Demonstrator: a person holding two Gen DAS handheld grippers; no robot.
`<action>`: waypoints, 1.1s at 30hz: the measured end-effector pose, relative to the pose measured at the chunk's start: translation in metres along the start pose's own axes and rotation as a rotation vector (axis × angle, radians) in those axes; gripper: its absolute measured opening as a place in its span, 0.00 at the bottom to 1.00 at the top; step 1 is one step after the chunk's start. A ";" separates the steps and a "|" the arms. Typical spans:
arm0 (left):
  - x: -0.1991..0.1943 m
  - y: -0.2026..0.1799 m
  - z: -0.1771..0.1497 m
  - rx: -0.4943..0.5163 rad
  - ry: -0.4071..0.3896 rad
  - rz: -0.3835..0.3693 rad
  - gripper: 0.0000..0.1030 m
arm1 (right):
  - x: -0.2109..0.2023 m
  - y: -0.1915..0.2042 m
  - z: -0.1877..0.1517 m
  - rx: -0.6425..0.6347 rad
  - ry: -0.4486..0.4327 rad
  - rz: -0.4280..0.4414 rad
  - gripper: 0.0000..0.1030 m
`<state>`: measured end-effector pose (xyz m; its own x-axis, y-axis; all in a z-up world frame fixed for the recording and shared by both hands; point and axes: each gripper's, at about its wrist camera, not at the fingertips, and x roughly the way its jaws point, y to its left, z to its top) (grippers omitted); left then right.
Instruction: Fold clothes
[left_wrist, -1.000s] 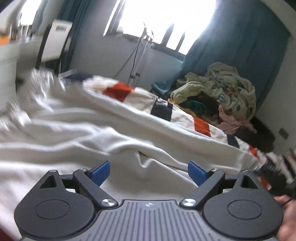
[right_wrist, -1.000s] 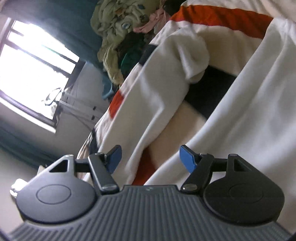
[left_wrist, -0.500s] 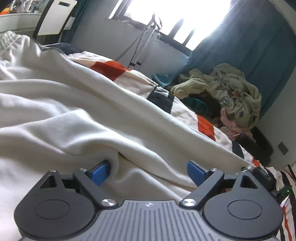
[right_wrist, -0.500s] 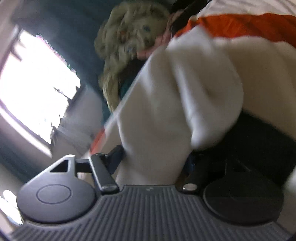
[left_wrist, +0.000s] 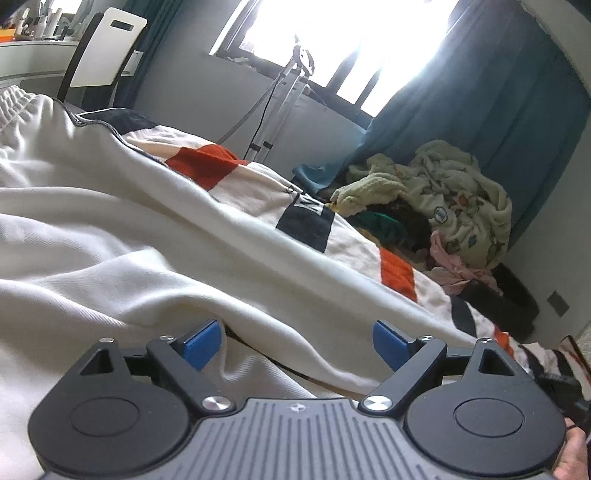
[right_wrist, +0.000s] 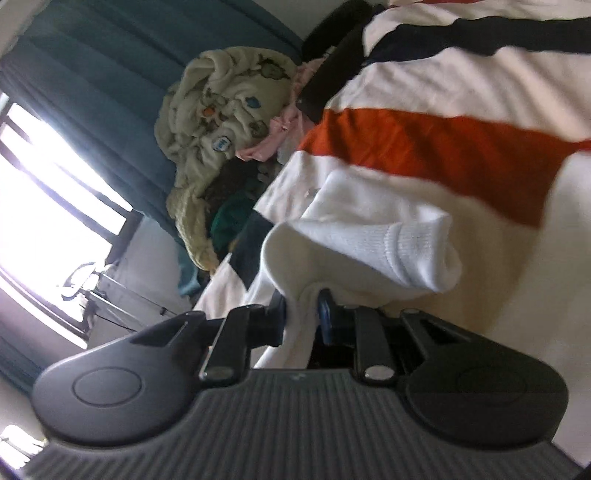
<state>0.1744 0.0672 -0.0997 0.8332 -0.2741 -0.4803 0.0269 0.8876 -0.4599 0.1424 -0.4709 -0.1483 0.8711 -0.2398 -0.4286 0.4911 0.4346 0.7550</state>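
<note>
A cream-white garment (left_wrist: 122, 258) lies spread and wrinkled over a striped bedspread (left_wrist: 306, 221). My left gripper (left_wrist: 295, 341) hovers low over a fold of it, blue pads wide apart, holding nothing. In the right wrist view my right gripper (right_wrist: 302, 314) is shut on the white garment (right_wrist: 354, 236) near its ribbed cuff (right_wrist: 421, 258), which bunches up just past the fingers. The view is rolled sideways.
A heap of unfolded clothes (left_wrist: 443, 199) sits at the bed's far end, the heap (right_wrist: 225, 110) also showing in the right wrist view. Blue curtains (left_wrist: 480, 110), a bright window and a white chair (left_wrist: 103, 55) stand behind. A hand (left_wrist: 572, 458) shows at lower right.
My right gripper went from open to shut on the garment's cuff end. The left gripper settled lower over the cloth and stayed open.
</note>
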 end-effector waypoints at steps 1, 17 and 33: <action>-0.005 -0.001 0.001 0.003 -0.007 -0.010 0.87 | -0.012 -0.008 0.006 0.019 -0.024 -0.024 0.13; -0.039 0.011 -0.004 -0.044 0.073 -0.096 0.88 | -0.041 -0.047 0.008 0.333 0.186 0.080 0.77; 0.070 0.099 0.007 -0.604 0.235 -0.104 0.53 | 0.011 -0.085 0.023 0.426 0.096 -0.050 0.49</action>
<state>0.2390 0.1386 -0.1741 0.6982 -0.4816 -0.5297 -0.2713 0.5067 -0.8183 0.1104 -0.5300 -0.2055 0.8514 -0.1609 -0.4992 0.5089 0.0232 0.8605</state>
